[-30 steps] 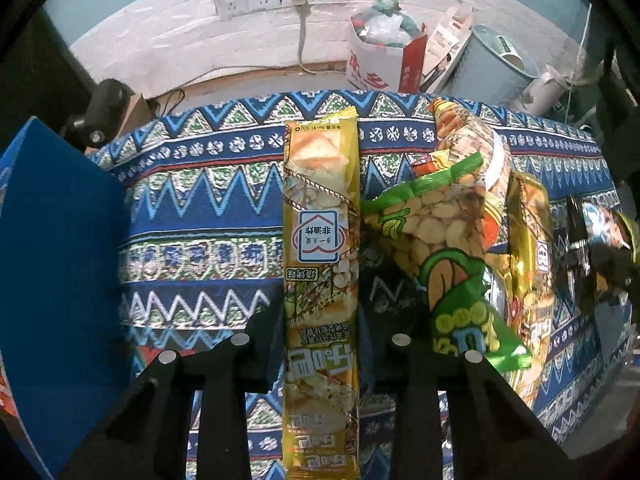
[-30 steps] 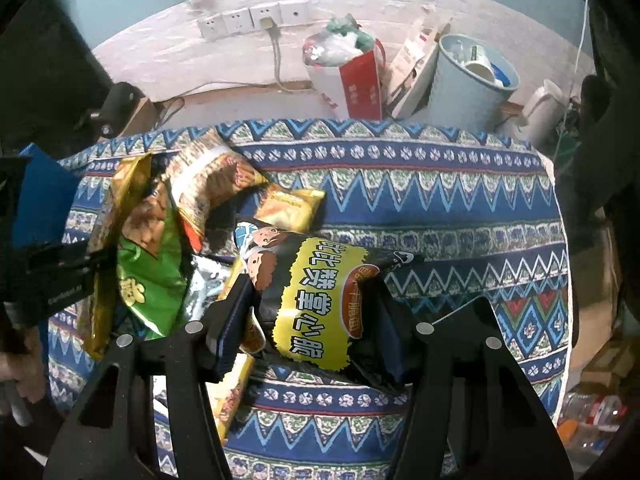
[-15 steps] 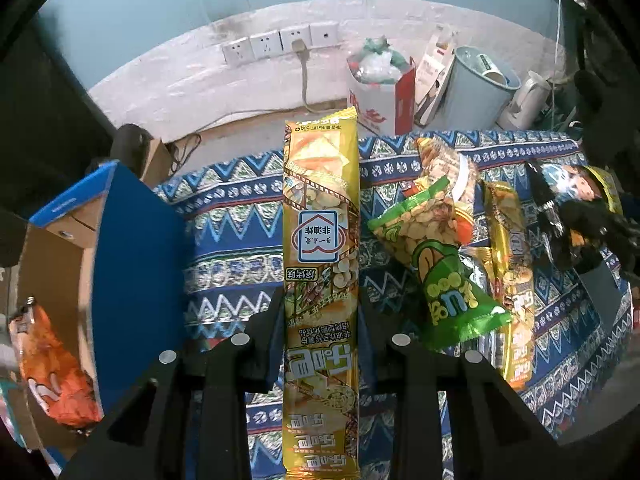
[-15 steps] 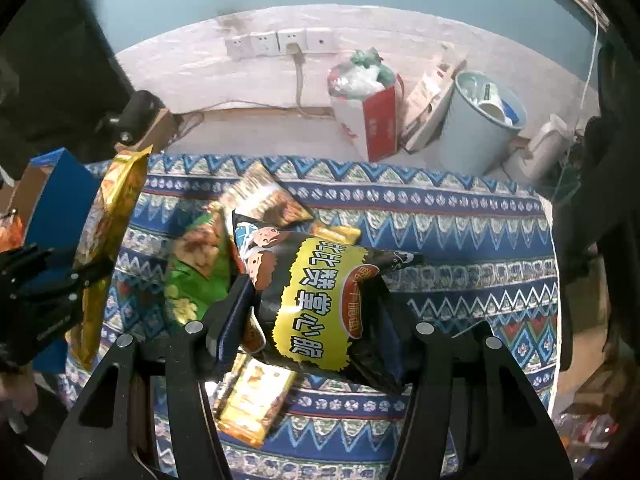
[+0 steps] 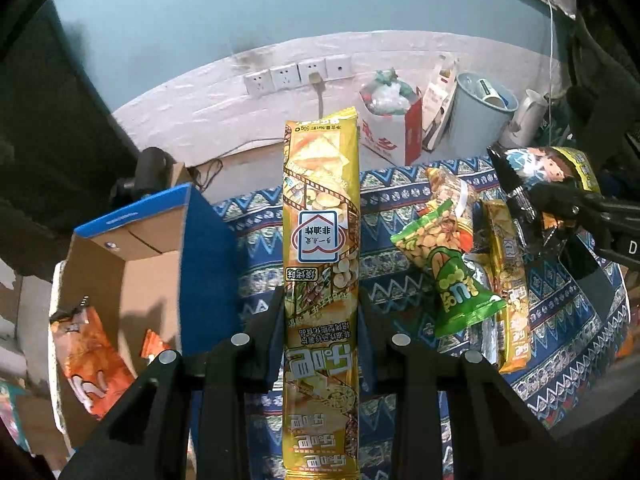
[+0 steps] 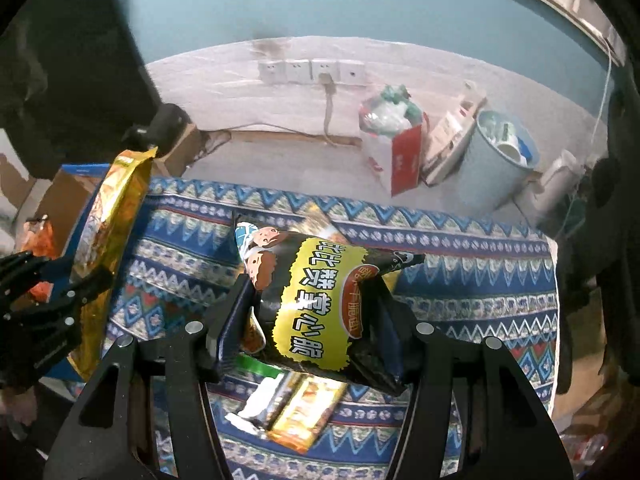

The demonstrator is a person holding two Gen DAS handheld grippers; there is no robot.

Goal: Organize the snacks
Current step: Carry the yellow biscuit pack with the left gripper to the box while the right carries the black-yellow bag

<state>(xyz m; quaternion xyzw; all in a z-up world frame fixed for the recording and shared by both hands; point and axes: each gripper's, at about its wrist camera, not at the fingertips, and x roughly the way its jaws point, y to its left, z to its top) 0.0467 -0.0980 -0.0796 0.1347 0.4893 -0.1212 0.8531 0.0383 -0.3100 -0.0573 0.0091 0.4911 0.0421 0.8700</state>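
My left gripper (image 5: 320, 320) is shut on a long yellow snack packet (image 5: 320, 248) and holds it upright above the patterned cloth, right of an open blue cardboard box (image 5: 132, 264). The same packet shows in the right wrist view (image 6: 112, 236). My right gripper (image 6: 312, 320) is shut on a black and yellow snack bag (image 6: 316, 300), lifted above the cloth; it also shows in the left wrist view (image 5: 548, 172). A green peanut bag (image 5: 448, 264) and another yellow packet (image 5: 508, 280) lie on the cloth.
The box holds orange snack bags (image 5: 88, 352). More packets (image 6: 296, 404) lie on the blue patterned cloth (image 6: 460, 272) under my right gripper. Behind the table stand a white and red bag (image 6: 392, 152), a pale blue bin (image 6: 492, 168) and wall sockets (image 6: 312, 72).
Both grippers have risen with their snacks. The left one has come up beside the box, whose open inside with orange bags now shows.
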